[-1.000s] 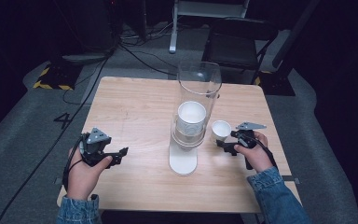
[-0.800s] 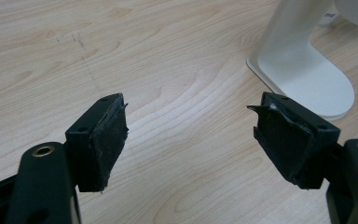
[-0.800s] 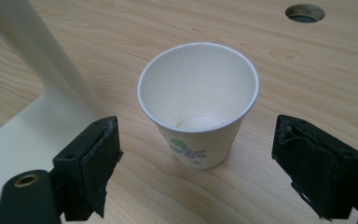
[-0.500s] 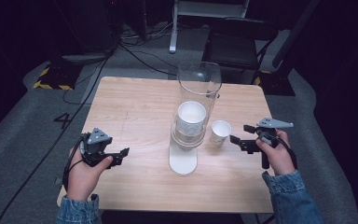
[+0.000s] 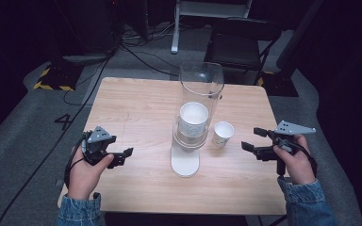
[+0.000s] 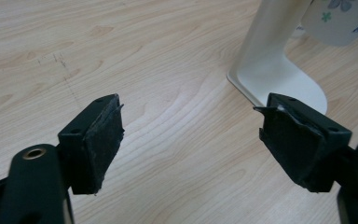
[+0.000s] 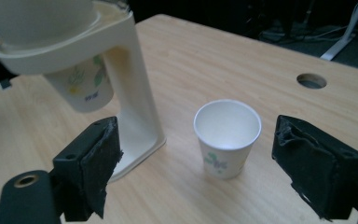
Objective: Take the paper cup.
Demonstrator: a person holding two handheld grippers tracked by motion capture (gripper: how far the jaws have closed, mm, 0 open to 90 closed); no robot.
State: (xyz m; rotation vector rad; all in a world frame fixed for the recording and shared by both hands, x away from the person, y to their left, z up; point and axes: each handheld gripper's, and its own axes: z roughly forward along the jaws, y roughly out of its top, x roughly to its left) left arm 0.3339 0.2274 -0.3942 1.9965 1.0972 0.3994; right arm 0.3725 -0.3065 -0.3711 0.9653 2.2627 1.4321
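We see the paper cup (image 7: 227, 137) upright just ahead of the right gripper (image 7: 209, 182), between its wide-open, empty jaws; left gripper (image 6: 191, 154) likewise open, probably farther off

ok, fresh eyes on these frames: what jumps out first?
The tall clear cup dispenser at the table's middle, on a white stand with a stack of paper cups inside and one poking out below. Next, the lone cup standing upright just right of it, empty and apart from the stand. Both tongs are open and holding nothing: the right tongs face the cup from the right, the left tongs sit left of the stand.
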